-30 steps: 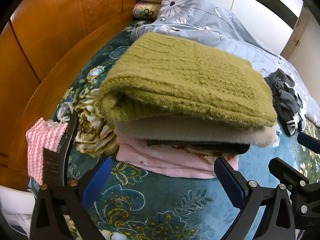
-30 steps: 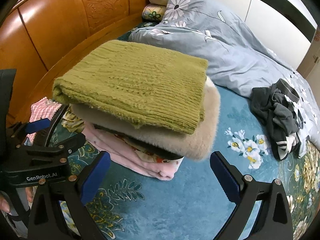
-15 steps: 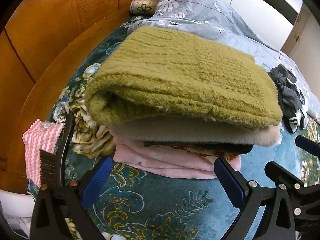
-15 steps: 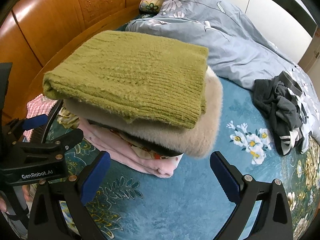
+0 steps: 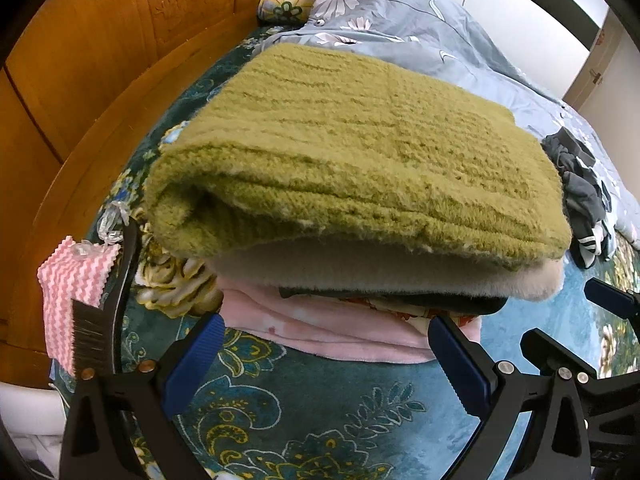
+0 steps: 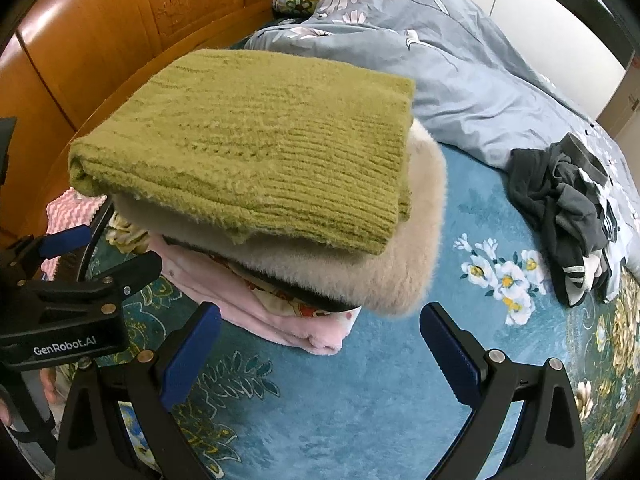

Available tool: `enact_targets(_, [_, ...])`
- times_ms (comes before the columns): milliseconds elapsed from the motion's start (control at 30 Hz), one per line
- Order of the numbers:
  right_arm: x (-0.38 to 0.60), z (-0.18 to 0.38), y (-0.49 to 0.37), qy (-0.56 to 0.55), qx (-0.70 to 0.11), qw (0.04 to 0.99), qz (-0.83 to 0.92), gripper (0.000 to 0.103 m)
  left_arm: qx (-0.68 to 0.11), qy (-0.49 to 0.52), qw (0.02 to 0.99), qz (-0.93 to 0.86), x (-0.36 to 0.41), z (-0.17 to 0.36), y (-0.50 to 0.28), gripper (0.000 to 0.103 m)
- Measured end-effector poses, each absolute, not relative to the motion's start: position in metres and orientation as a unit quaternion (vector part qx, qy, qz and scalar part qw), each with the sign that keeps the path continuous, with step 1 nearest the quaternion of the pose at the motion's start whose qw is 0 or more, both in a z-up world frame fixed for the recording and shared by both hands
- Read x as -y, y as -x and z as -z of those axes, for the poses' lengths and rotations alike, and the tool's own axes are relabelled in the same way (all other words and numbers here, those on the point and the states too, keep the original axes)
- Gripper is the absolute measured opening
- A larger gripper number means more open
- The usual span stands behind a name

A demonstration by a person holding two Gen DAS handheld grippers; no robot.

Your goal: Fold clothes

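Left tongs [image 5: 324,354] wide, empty, facing folded stack's green sweater [image 5: 360,160]; right tongs [image 6: 318,344] likewise; dark clothes [image 6: 568,208] at 2 o'clock on bed [image 6: 360,408].

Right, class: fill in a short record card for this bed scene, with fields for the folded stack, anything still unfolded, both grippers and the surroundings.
stack top: green knit sweater, folded
beneath it: cream fluffy garment, then a dark layer, then pink garment
unfolded: dark grey clothes heap, apart from the stack
left gripper: open, empty, facing the stack
right gripper: open, empty
surface: teal floral bedspread
behind: grey floral duvet, wooden headboard
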State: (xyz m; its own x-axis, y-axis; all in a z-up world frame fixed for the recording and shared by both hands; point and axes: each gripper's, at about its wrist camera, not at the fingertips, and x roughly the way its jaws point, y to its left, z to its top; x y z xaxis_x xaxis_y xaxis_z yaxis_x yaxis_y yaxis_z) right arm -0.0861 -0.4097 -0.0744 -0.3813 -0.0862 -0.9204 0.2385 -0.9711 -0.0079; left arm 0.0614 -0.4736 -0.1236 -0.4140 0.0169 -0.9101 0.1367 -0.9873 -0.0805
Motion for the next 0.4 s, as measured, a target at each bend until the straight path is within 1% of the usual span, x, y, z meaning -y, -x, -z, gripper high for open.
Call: enact_targets(400, [0.4054,0.0823,0.088,-0.551,-0.075,0.103,0.825,0.1,-0.068,-0.535,0.047,0.841,0.4673,0.1219,-0.0607,0.103])
